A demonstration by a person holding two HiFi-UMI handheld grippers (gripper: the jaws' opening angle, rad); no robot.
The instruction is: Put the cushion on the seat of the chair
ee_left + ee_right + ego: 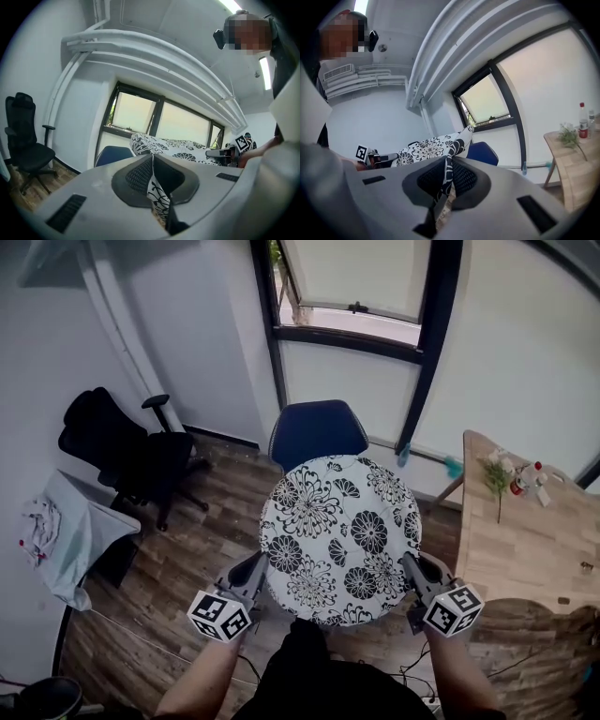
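Note:
A round white cushion (pixel 339 538) with a black flower print is held flat in the air between both grippers. My left gripper (pixel 257 570) is shut on its near left edge, and my right gripper (pixel 411 568) is shut on its near right edge. Cushion fabric (pixel 159 201) is pinched between the left jaws, and the cushion's edge (pixel 446 180) runs between the right jaws. The blue chair (pixel 317 430) stands just beyond the cushion, under the window; only its backrest shows, the seat is hidden by the cushion. The blue chair (pixel 112 153) also shows in the left gripper view.
A black office chair (pixel 127 451) stands at the left near a white wall. A wooden table (pixel 525 531) with bottles and a plant sprig is at the right. A grey cloth-covered object (pixel 70 535) sits at the far left. Cables lie on the wood floor (pixel 187 549).

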